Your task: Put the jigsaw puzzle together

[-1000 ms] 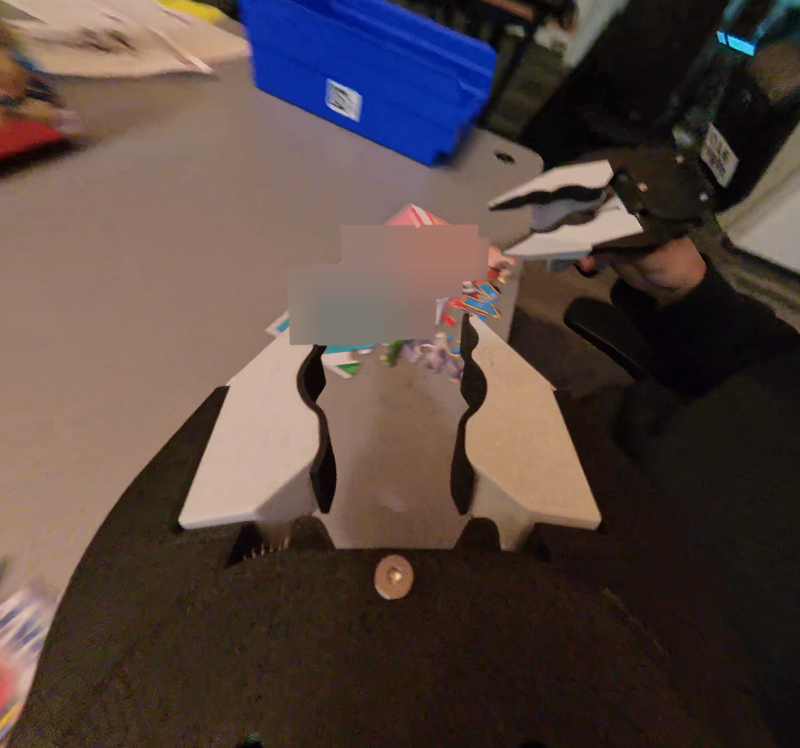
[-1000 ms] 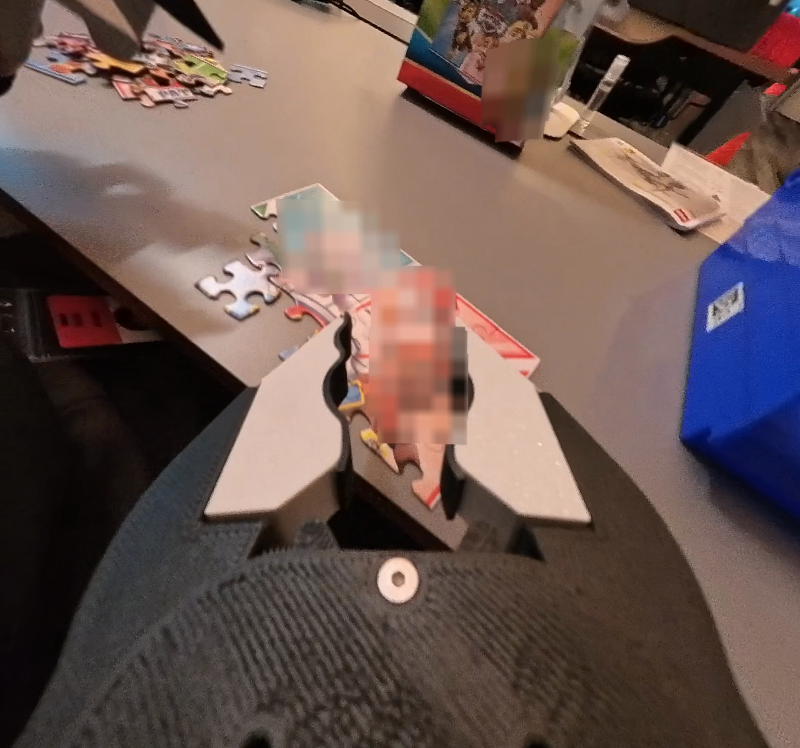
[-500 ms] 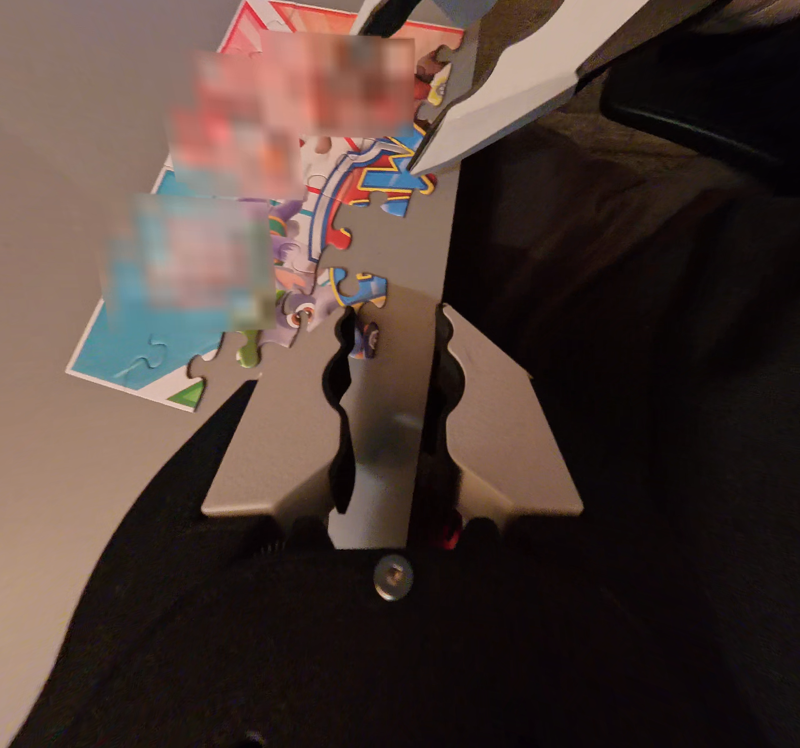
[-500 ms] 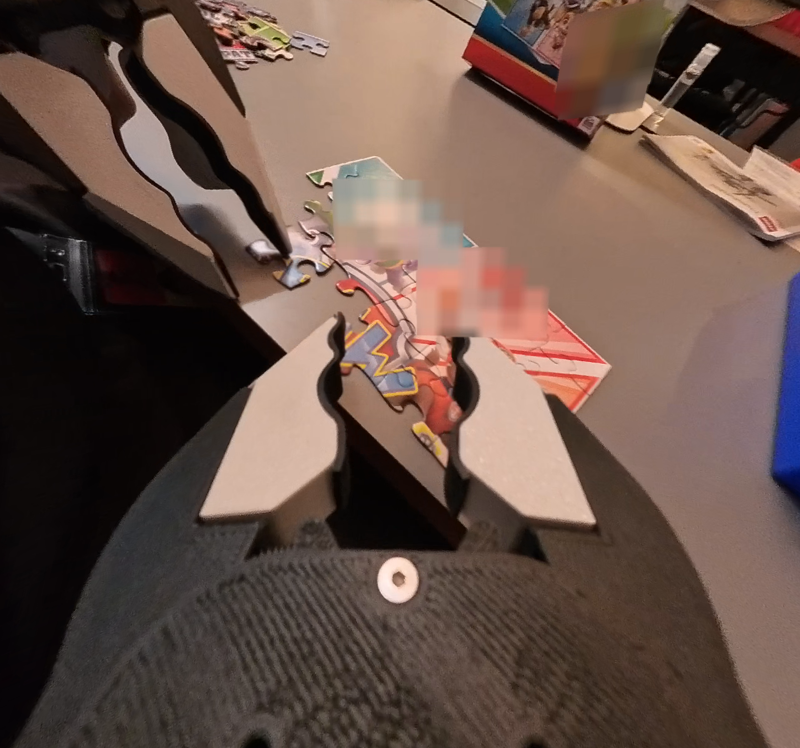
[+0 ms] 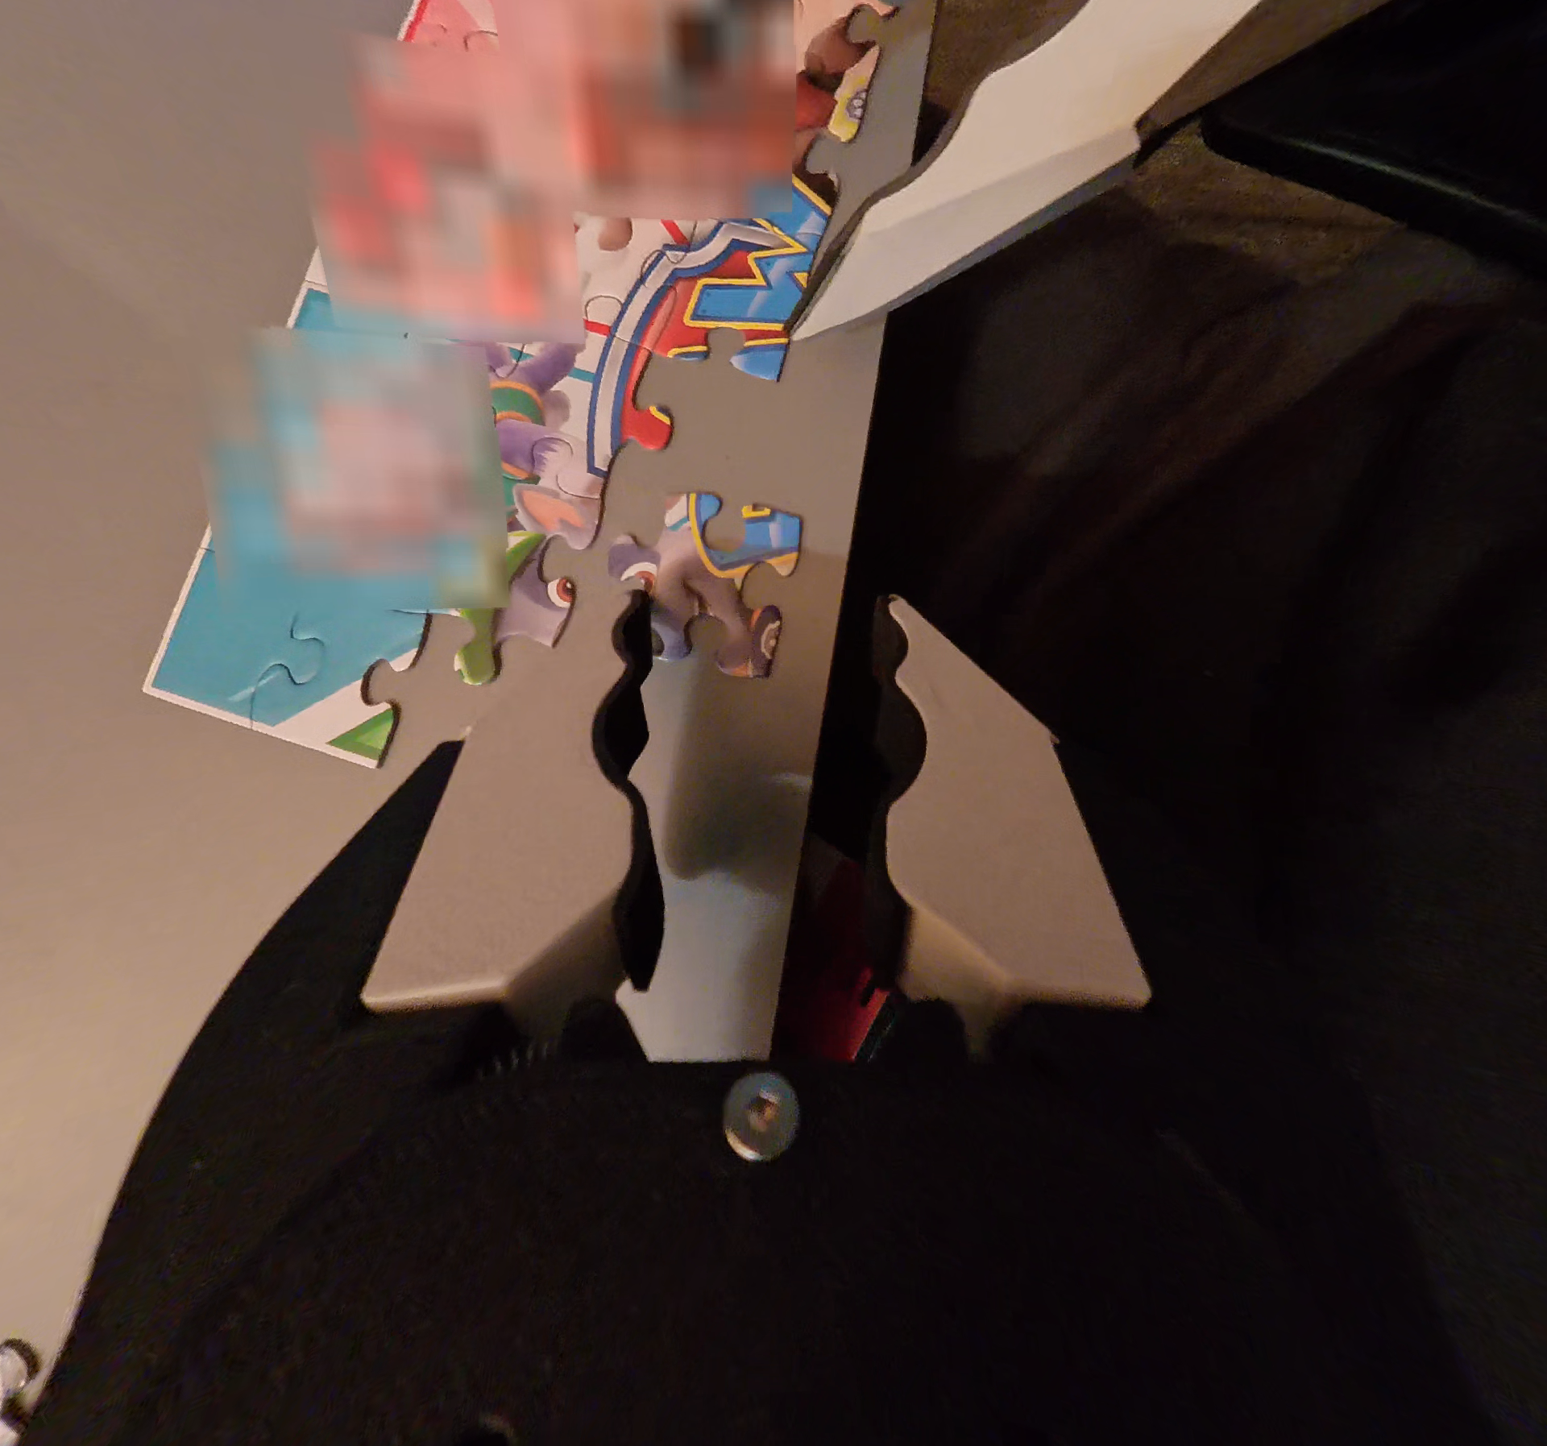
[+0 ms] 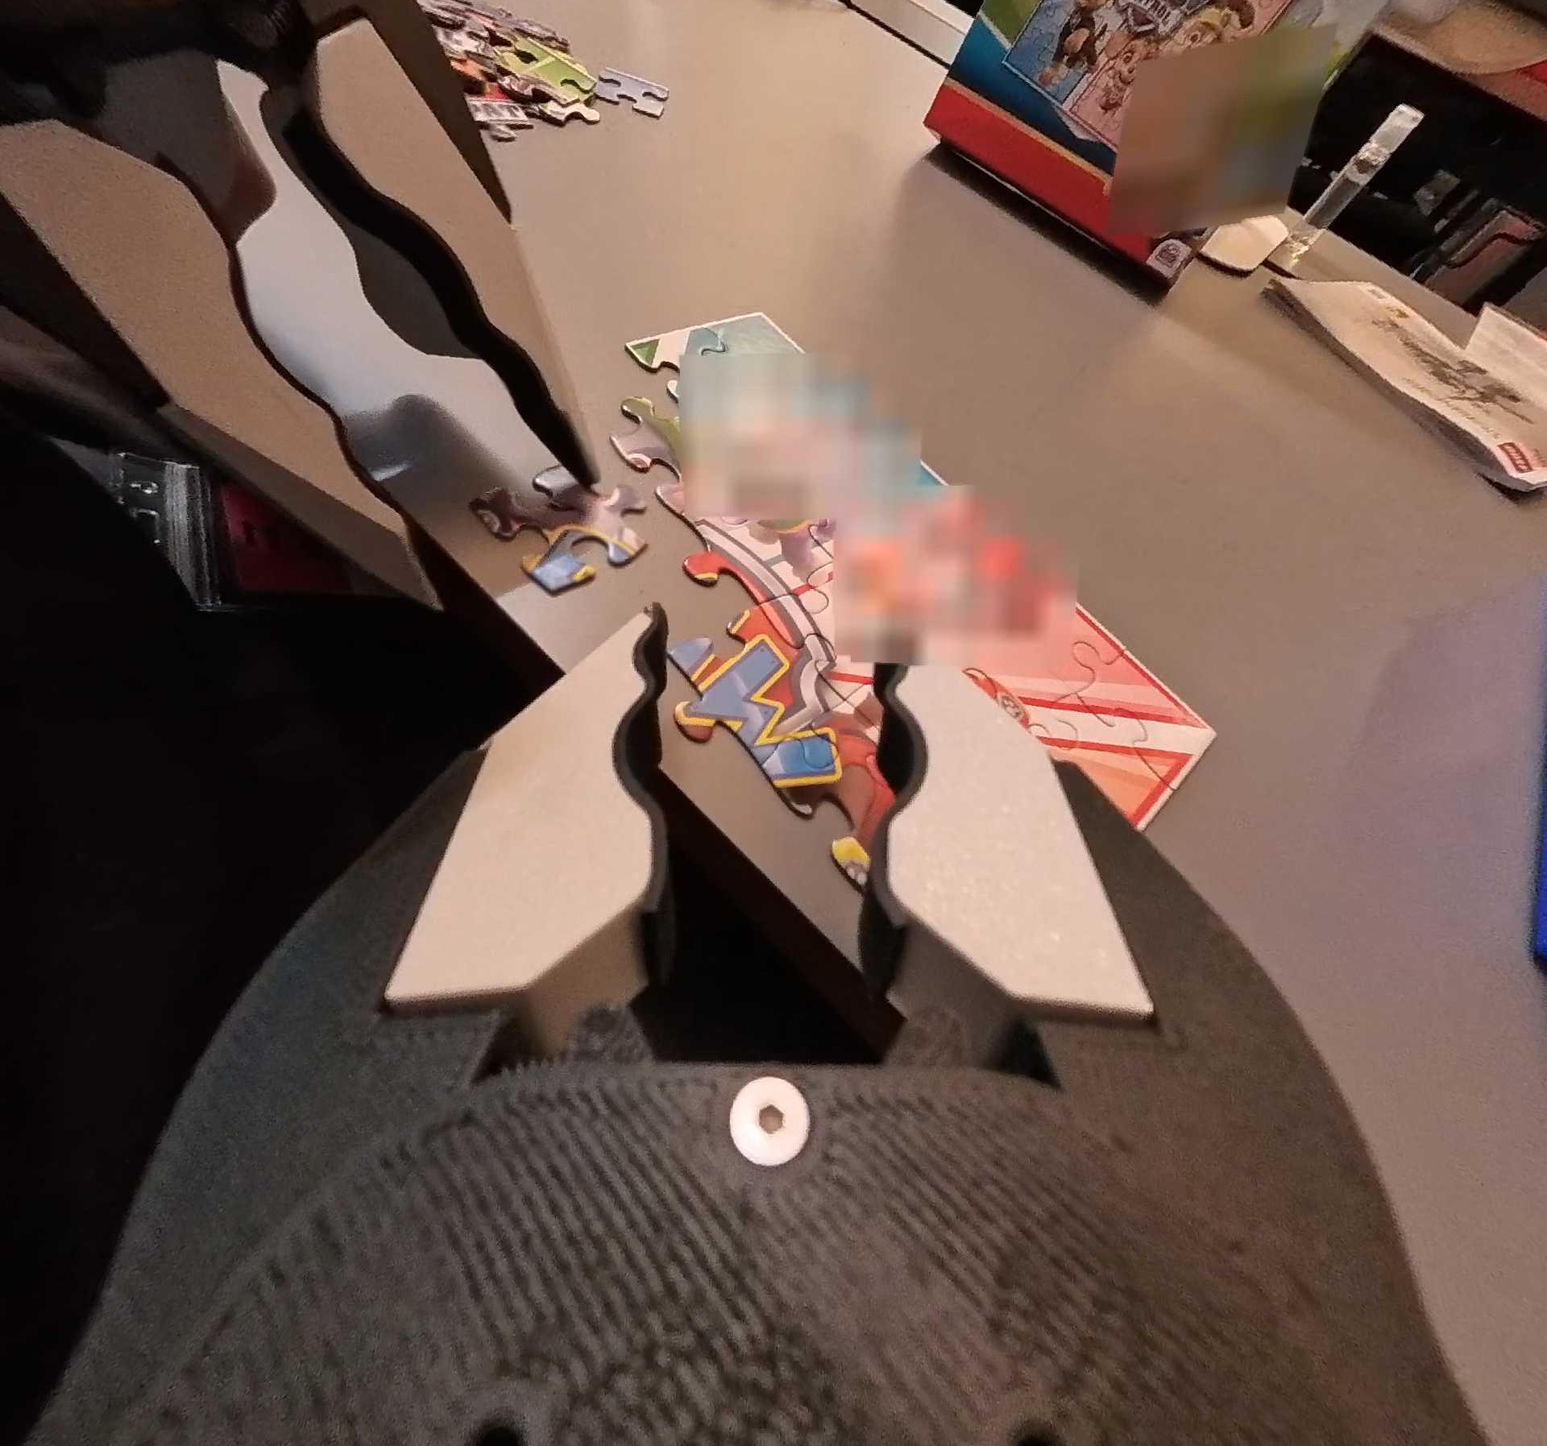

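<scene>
A partly joined picture puzzle (image 5: 276, 652) lies at the near edge of the grey table (image 5: 125, 150). A loose puzzle piece (image 5: 720, 569) lies just beside it. My left gripper (image 5: 766, 611) is open and empty, with its left fingertip (image 5: 636, 619) on the loose piece's edge. The right wrist view shows that fingertip (image 6: 573, 460) resting on the piece (image 6: 578, 535). My right gripper (image 6: 770, 644) is open and empty, low over the puzzle's (image 6: 1113, 728) near edge. Its fingers (image 5: 988, 217) show at the top of the left wrist view.
A puzzle box (image 6: 1088, 25) stands at the back of the table, with a heap of loose pieces (image 6: 519, 67) to its left. Booklets (image 6: 1423, 393) lie at the right, and a blue bin's edge (image 6: 1539, 862) shows beyond them. The table edge (image 5: 845, 652) drops off beside the loose piece. About 9 cm separates my left fingertips from the partly joined picture puzzle (image 5: 276, 652).
My left gripper tipped down from looking across the table to just over the puzzle's near edge. Its jaws narrowed, then widened again. My right gripper stayed over the puzzle and opened slightly.
</scene>
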